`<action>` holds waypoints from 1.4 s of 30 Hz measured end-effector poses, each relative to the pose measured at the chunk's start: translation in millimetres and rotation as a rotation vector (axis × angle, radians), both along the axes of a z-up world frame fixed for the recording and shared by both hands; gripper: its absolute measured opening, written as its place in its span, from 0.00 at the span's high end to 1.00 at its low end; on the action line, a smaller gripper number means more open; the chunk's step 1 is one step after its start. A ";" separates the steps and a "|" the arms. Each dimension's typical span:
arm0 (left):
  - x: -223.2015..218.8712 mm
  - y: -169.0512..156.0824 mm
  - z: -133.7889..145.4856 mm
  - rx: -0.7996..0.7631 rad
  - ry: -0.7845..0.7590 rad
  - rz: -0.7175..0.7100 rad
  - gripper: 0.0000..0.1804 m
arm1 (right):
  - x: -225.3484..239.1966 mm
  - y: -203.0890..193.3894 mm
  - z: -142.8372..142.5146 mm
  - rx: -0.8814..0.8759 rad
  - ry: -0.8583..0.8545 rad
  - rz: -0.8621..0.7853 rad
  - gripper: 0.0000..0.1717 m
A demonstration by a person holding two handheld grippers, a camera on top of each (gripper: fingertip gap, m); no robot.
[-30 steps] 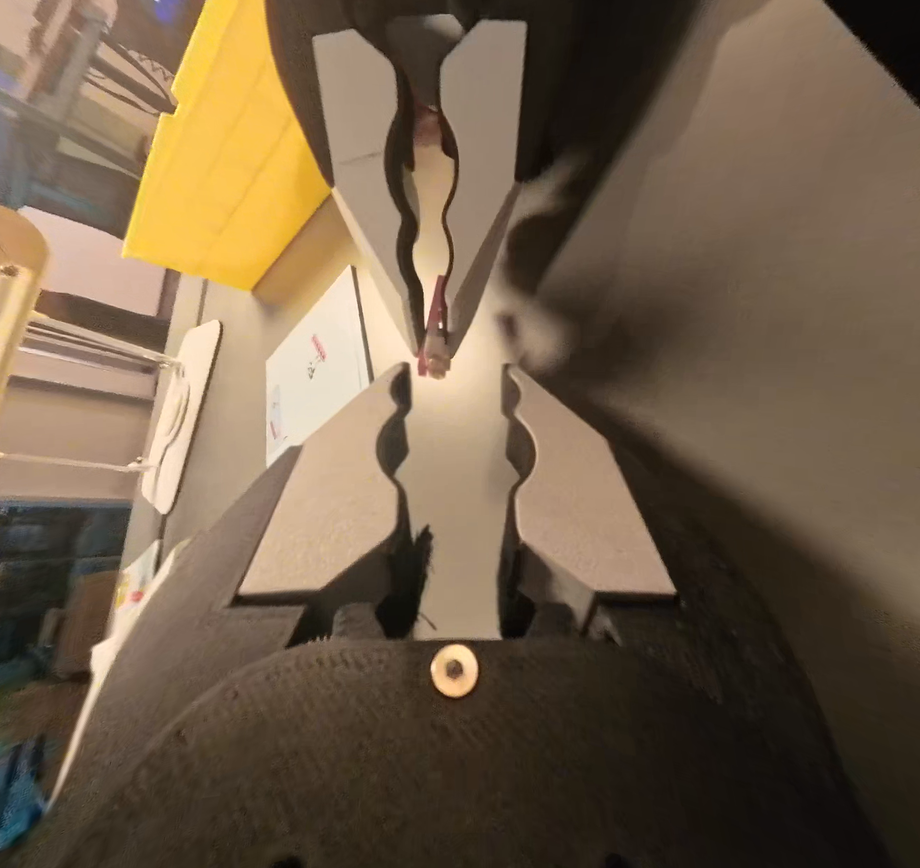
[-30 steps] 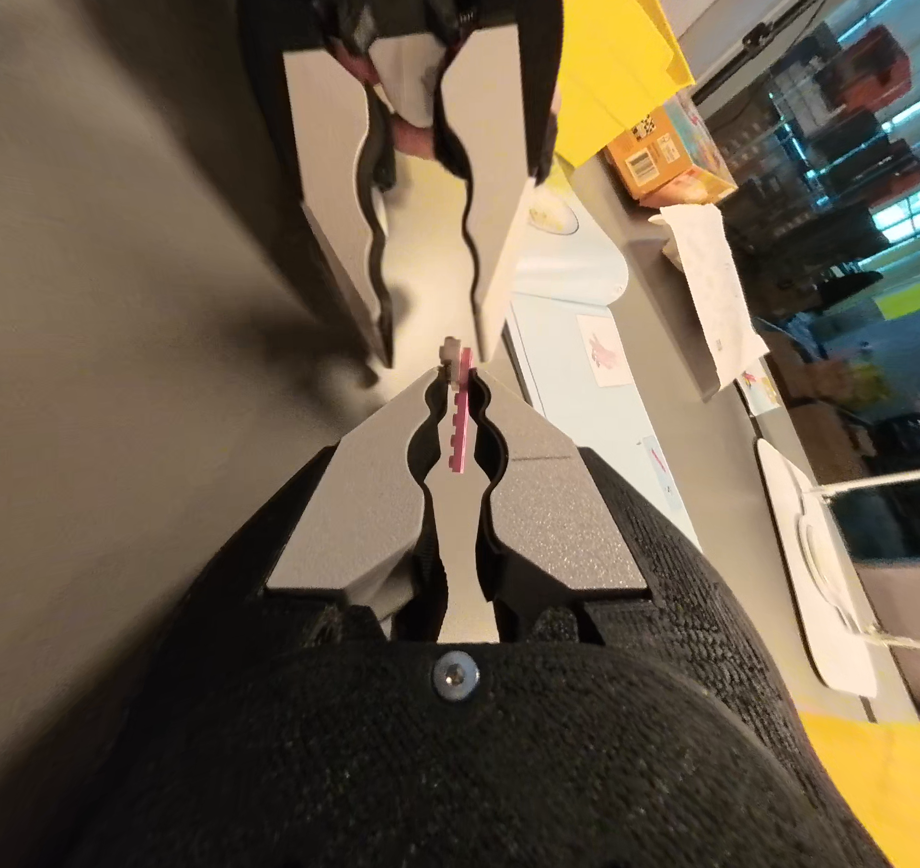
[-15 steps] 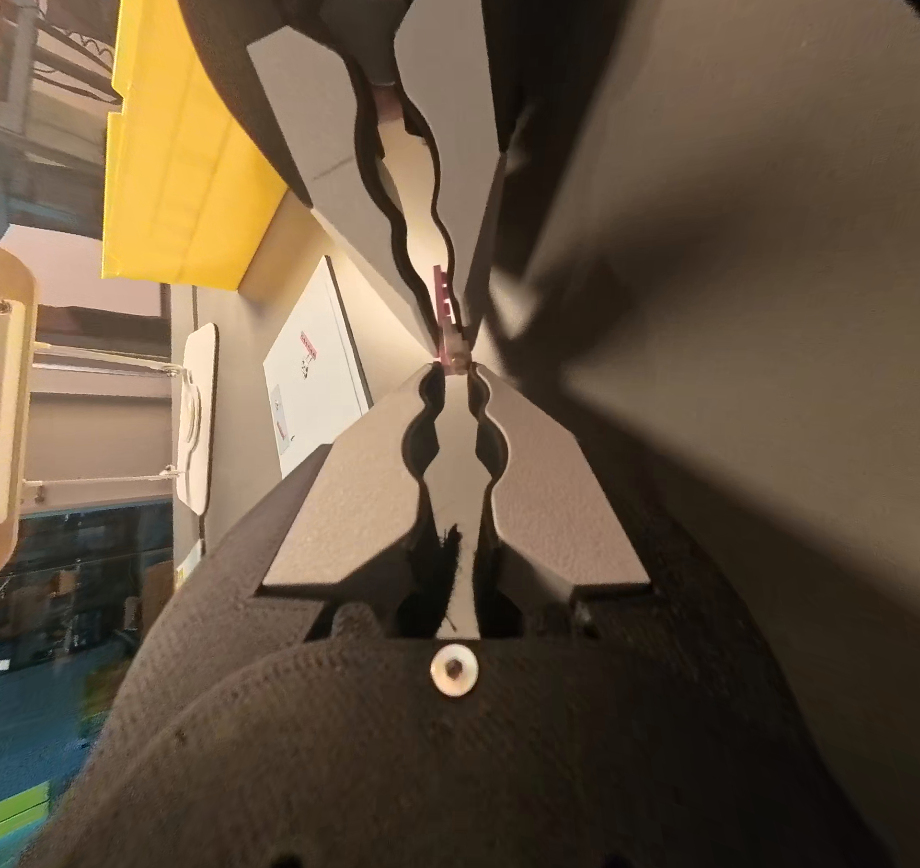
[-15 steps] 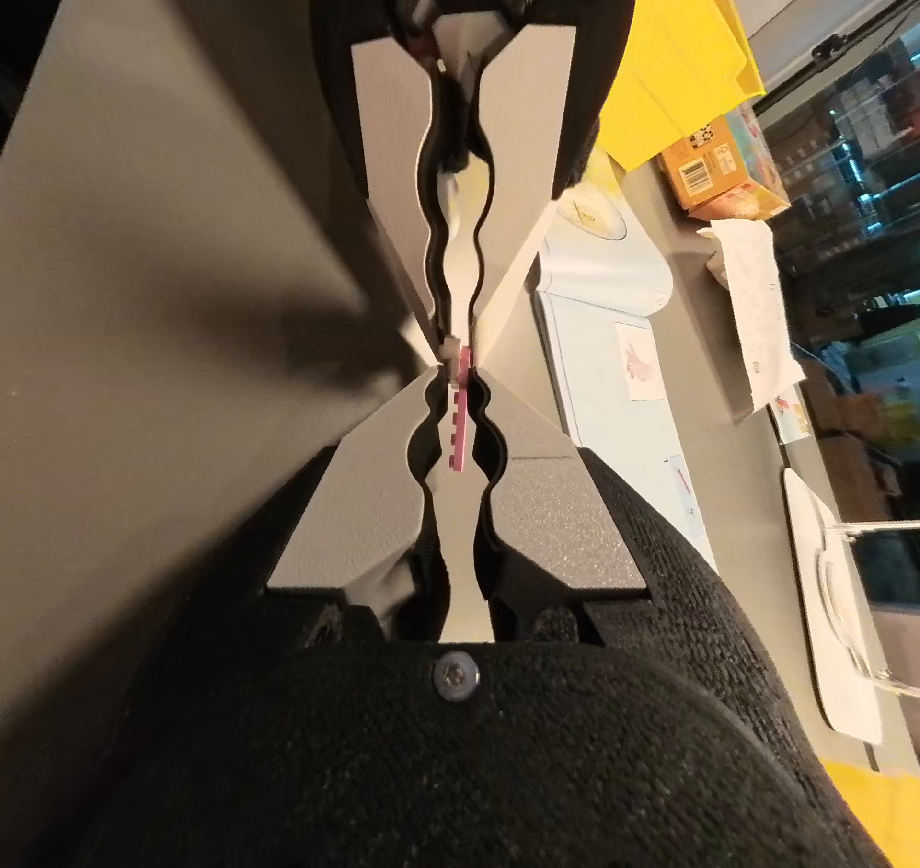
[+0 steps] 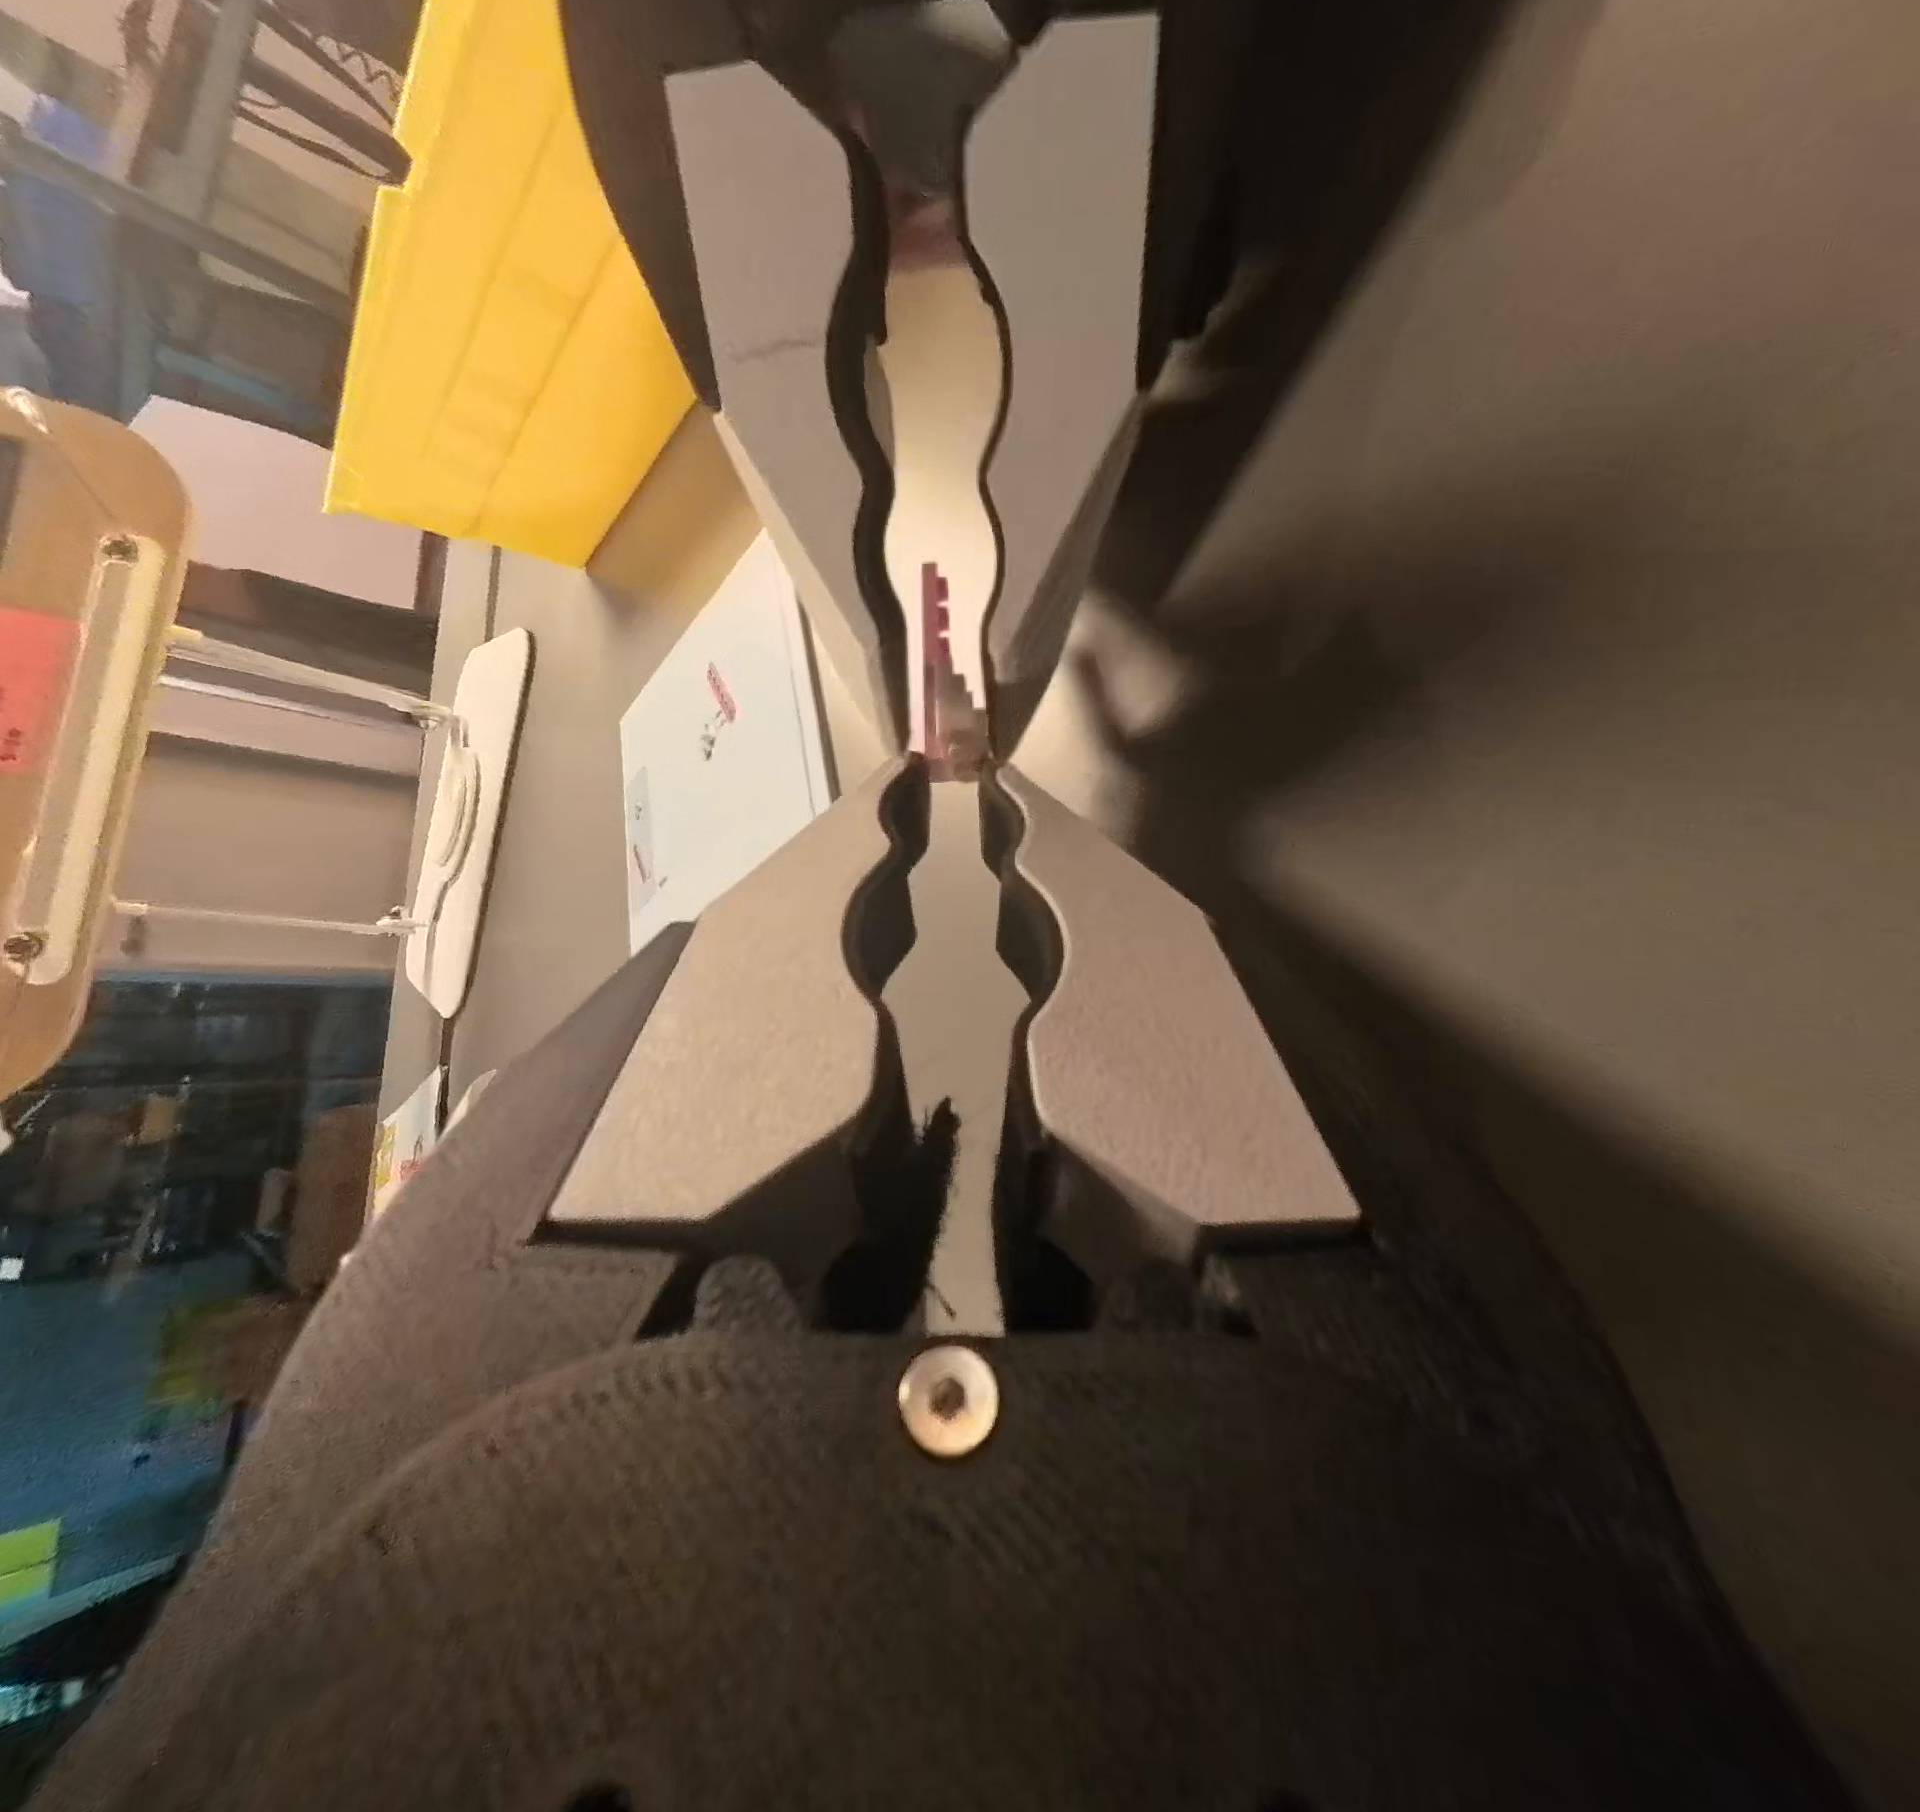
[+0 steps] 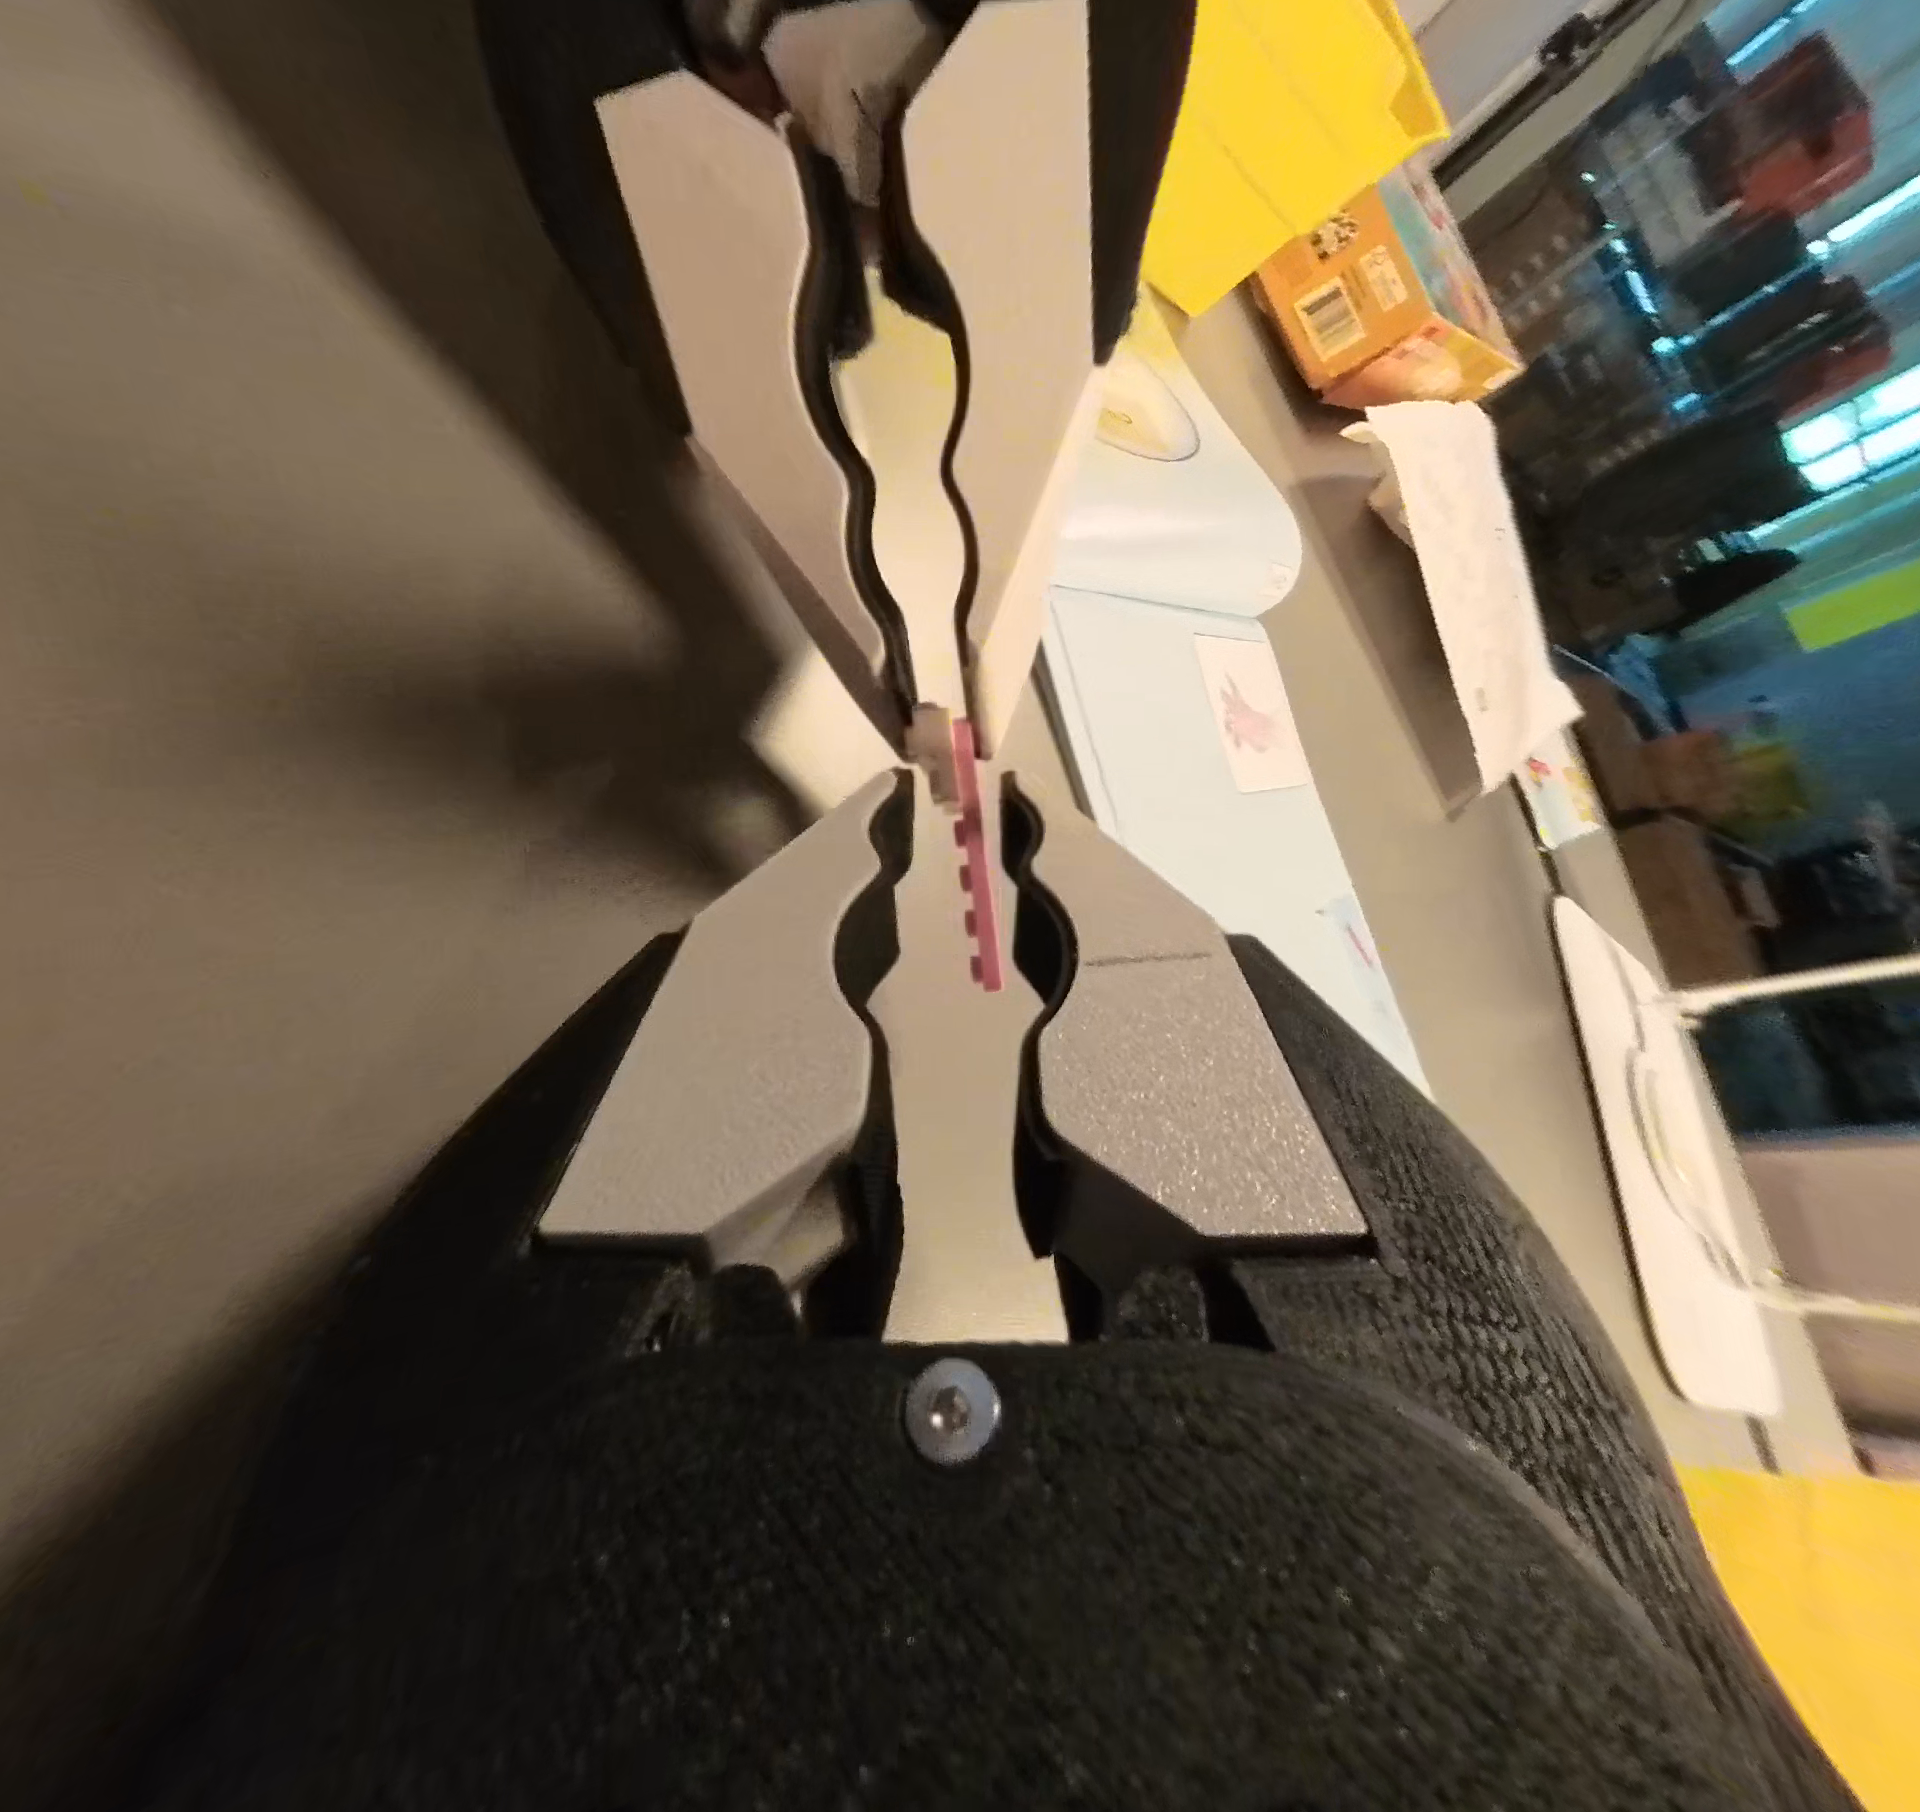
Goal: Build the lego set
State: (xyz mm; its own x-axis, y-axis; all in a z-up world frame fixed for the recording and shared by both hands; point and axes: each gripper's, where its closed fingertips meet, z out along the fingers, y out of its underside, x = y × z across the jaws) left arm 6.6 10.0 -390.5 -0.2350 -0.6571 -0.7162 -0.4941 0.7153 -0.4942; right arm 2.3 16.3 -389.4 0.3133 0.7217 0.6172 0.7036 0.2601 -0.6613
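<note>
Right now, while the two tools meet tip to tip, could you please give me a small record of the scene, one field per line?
Left: left tool is shut on one end of the pink studded plate and on the small grey piece attached to it.
Right: right tool has its jaws apart around the plate's other end; a gap shows on one side, so it is not gripping.
Position: both tools are tip to tip above the grey table.
Nearby: yellow bin, white sheet, cardboard box.
</note>
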 end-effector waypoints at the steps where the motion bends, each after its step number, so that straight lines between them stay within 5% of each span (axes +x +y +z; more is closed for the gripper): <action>1: 0.9 0.2 1.6 -0.005 -0.005 0.008 0.95 | 0.0 1.7 1.4 0.022 -0.009 -0.011 0.89; 11: 4.3 6.9 3.7 0.173 -0.011 0.029 0.95 | 6.0 9.4 1.1 0.190 -0.187 -0.089 0.96; 17: 7.4 -3.0 46.5 -0.247 -0.332 -0.003 0.91 | 5.6 -2.5 42.0 0.072 0.241 0.038 0.96; 23: 11.1 -36.3 66.4 -0.491 -0.412 -0.175 0.83 | -0.5 -27.5 70.0 -0.078 0.537 0.259 0.96; 29: 10.9 -39.5 70.7 -0.513 -0.429 -0.202 0.82 | -1.9 -28.6 67.5 -0.085 0.519 0.257 0.96; 35: 12.8 -35.2 57.6 -0.341 -0.370 -0.169 0.86 | -1.7 -21.3 50.3 -0.009 0.352 0.180 0.96; 42: 12.7 -24.8 49.4 -0.561 -0.324 -0.116 0.94 | 2.8 -12.7 41.3 0.047 0.272 0.114 0.95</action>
State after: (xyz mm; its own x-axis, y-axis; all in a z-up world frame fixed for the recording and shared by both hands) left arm 19.3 -14.7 -341.1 -0.1567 -0.9348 -0.3187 -0.1924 0.3454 -0.9185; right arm 5.1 3.6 -348.2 0.3905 0.7341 0.5555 0.4668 0.3622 -0.8068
